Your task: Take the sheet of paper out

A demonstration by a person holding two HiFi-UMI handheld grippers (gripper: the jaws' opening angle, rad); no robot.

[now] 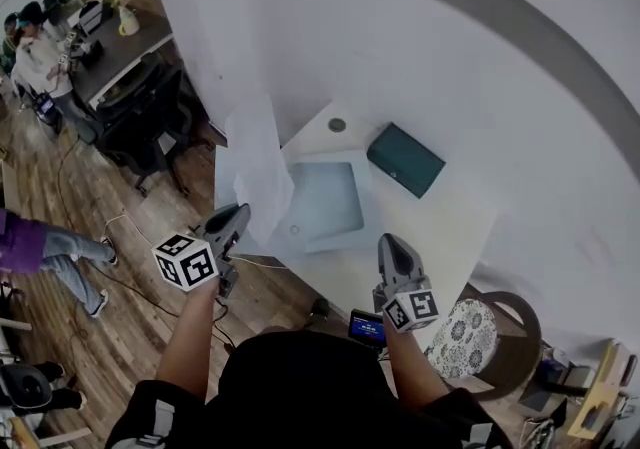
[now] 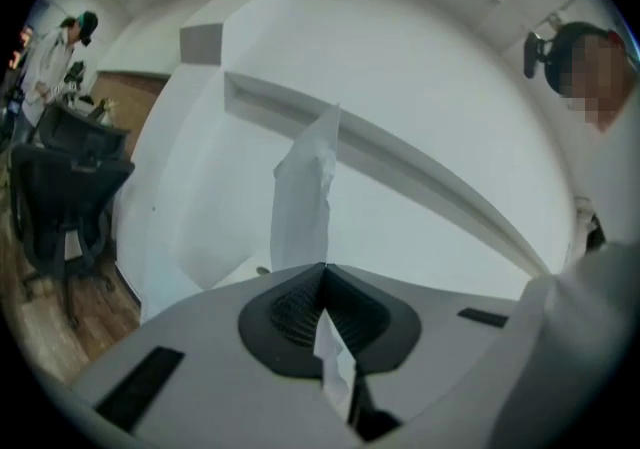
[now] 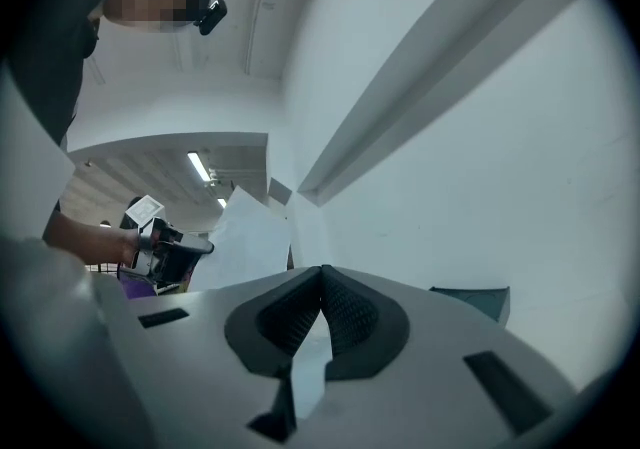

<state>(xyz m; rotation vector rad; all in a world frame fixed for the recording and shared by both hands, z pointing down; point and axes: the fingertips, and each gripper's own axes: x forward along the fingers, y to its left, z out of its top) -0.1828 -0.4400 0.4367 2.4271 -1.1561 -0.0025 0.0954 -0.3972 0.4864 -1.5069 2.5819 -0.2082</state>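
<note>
Head view: whole sheet (image 1: pixel 255 167); left gripper view: fingers (image 2: pixel 285 312) pinching it.

even, bright indoor light. ceiling light strips (image 3: pixel 198 167) glow in the right gripper view. both gripper views bend strongly and darken at the rims. the sheet of paper (image 1: pixel 255 172) looks soft and washes out against the white wall (image 1: pixel 420 27).
</note>
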